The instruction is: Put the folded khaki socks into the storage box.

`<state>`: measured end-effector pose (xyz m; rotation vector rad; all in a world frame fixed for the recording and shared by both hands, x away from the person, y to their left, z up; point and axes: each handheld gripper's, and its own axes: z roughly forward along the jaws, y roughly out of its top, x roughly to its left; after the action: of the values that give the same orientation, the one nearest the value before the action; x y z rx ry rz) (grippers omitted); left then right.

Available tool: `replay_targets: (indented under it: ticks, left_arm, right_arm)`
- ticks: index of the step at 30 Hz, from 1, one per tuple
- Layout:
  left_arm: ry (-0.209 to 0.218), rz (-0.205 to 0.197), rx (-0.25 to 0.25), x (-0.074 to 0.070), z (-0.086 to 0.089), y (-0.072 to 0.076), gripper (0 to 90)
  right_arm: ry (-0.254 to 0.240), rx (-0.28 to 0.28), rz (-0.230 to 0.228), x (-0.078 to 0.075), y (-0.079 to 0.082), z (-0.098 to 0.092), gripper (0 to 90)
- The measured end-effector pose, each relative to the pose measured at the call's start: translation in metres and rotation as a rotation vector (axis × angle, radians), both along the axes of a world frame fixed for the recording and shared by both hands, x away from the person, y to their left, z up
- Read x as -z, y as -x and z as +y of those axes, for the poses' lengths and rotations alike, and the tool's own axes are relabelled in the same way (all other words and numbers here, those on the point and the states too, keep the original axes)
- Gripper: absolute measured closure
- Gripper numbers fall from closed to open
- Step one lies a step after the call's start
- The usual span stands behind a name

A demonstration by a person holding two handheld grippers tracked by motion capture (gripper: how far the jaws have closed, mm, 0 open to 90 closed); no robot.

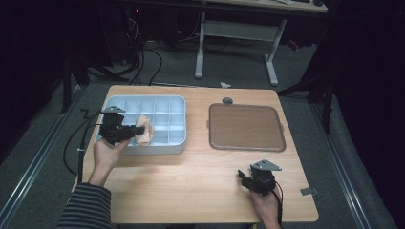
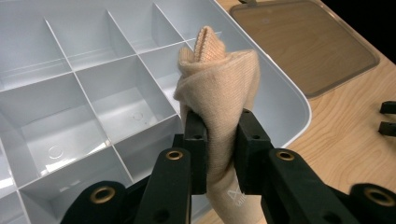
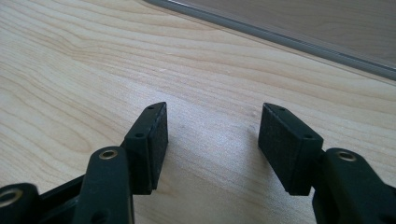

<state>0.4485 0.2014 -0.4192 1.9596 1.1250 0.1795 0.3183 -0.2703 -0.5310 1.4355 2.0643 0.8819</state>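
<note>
A rolled beige sock [image 2: 219, 88] is pinched between the jaws of my left gripper [image 2: 219, 140], which is shut on it. In the high view the sock [image 1: 143, 130] hangs over the front part of a pale blue divided box [image 1: 160, 101], with the left gripper [image 1: 135, 130] pointing right across the box's near rim. The compartments of the divided box [image 2: 93, 98] beneath look bare. My right gripper [image 1: 244, 179] rests low near the table's front right, open, with bare wood between its pads [image 3: 212, 140].
A brown flat lid [image 1: 246, 126] lies on the wooden table [image 1: 191, 176] to the right of the box; its edge [image 3: 299, 44] runs ahead of the right gripper. A small dark knob [image 1: 227, 100] sits behind the lid. Cables trail off the table's left side.
</note>
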Motion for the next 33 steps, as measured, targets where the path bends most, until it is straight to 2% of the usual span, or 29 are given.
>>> replay_targets:
  ticks: [17,28,33]
  left_arm:
    - [-0.003,0.042,-0.028,0.011,0.002,-0.016,77.6]
    - [-0.025,0.064,-0.024,0.016,0.005,-0.017,77.6]
    - [-0.013,0.086,-0.024,0.020,0.008,-0.019,77.5]
  right_arm:
    - [0.001,-0.004,0.002,0.000,0.000,0.000,41.3]
    - [0.001,-0.005,0.002,0.000,0.000,0.000,41.2]
    - [0.001,-0.005,0.002,0.000,0.000,0.000,41.1]
